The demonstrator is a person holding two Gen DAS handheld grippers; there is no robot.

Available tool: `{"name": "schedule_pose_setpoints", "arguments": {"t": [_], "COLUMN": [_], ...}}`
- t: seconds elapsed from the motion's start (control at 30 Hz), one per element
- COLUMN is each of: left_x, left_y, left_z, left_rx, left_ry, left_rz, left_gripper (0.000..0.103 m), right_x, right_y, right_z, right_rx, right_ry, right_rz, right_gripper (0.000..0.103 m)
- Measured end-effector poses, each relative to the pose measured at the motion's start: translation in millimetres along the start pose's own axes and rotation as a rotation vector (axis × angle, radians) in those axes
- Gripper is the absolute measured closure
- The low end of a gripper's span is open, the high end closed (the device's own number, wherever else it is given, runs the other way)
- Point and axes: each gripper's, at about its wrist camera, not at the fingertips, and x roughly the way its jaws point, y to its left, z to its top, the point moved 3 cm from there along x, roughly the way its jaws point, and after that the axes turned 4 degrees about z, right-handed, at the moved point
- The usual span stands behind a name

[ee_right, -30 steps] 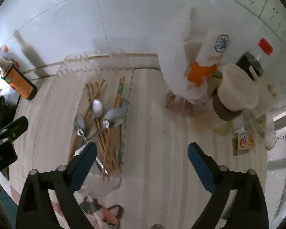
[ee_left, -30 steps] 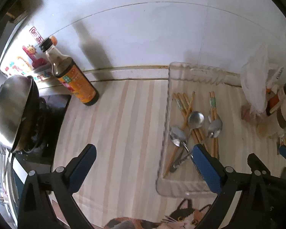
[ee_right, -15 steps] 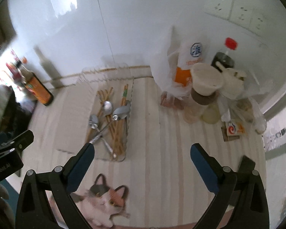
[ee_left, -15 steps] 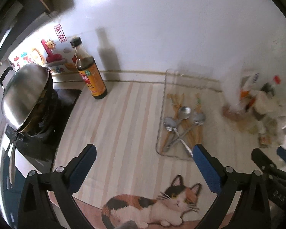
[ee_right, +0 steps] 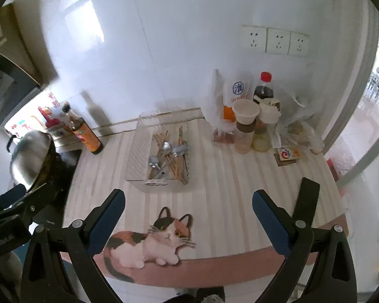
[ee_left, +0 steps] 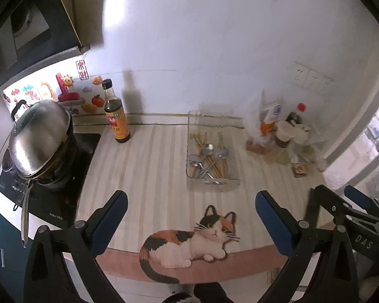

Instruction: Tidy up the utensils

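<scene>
A clear plastic tray sits on the striped counter mat and holds several wooden chopsticks and three metal spoons. It also shows in the right wrist view, with the spoons lying across the chopsticks. My left gripper is open and empty, well back from the tray above the mat's cat picture. My right gripper is open and empty, also back near the counter's front edge. The right gripper shows at the right of the left wrist view.
A soy sauce bottle stands left of the tray by the wall. A steel wok sits on the stove at far left. Bottles, jars and a plastic bag crowd the back right. Wall sockets are above them.
Both grippers have pulled back and up, away from the tray, so it now looks small and far. Both stayed open and empty. The tray's contents have not moved.
</scene>
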Motion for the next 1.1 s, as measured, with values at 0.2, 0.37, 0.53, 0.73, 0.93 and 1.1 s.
{"name": "schedule_pose_setpoints", "arguments": {"t": [0.2, 0.37, 0.53, 0.73, 0.93, 1.1], "left_x": [-38.3, -61.7, -74.0, -76.3, -71.1, -68.9], "left_y": [9.7, 16.1, 18.6, 18.8, 17.5, 14.7], "left_z": [-8.6, -11.5, -13.3, -13.7, -12.8, -12.2], "left_rx": [-0.011, -0.039, -0.059, -0.071, -0.074, -0.068], "left_ry": [-0.042, -0.073, -0.088, -0.099, -0.091, -0.091], "left_rz": [-0.022, -0.017, -0.016, -0.009, 0.007, 0.017], "left_gripper": [0.0, 0.0, 0.0, 0.0, 0.0, 0.0], "right_x": [-49.7, -77.5, -90.9, -91.7, -92.5, -85.0], "right_y": [16.2, 23.0, 25.3, 24.9, 24.6, 21.8], "right_z": [-9.0, -10.2, -10.1, -9.0, -9.1, -5.4], "right_rx": [-0.014, -0.038, -0.051, -0.063, -0.057, -0.071], "right_ry": [-0.047, -0.084, -0.097, -0.095, -0.094, -0.078], "right_rz": [0.011, 0.007, 0.005, 0.007, 0.006, 0.011], "right_gripper": [0.001, 0.001, 0.001, 0.001, 0.001, 0.0]}}
